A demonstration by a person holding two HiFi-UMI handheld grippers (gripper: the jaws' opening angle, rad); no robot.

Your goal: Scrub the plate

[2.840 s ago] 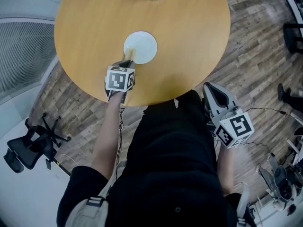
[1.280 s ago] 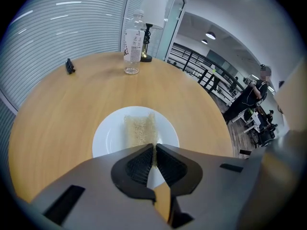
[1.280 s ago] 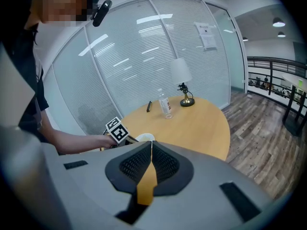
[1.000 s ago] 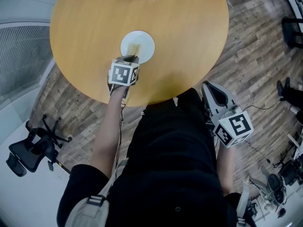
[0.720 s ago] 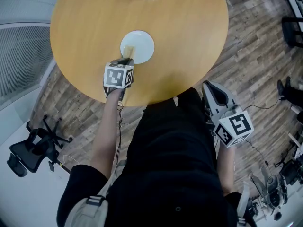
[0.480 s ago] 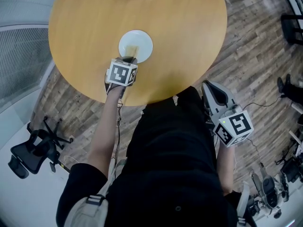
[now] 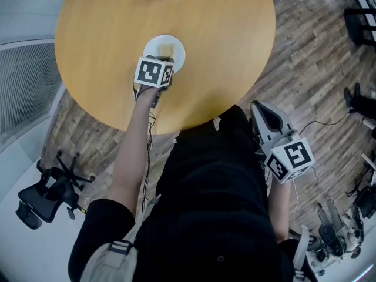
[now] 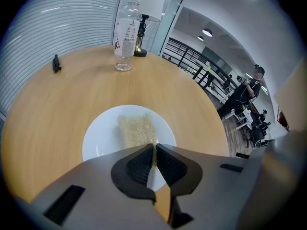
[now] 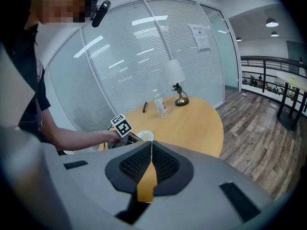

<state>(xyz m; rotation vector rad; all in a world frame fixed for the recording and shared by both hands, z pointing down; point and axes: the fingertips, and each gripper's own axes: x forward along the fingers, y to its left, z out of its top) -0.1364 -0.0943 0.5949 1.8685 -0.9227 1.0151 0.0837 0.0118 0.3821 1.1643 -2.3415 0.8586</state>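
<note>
2 grippers, both yours. Left gripper: jaws clamped on near edge of scrub pad; pad lies flat on plate. Right gripper: jaws together, nothing between, off table at your side. Plate: white, not steadied, on round wooden table toward your edge. Handling, judged: pad soft, light, floppy, so seat its edge deep in jaws; plate stiff, smooth, breakable, likely slides under your push.

I see a round white plate lying flat on the wooden counter, inside its edge on my near side. A pale, coarse scrubbing pad lies flat across the plate's middle, its near end pinched between the left gripper's fingers.
</note>
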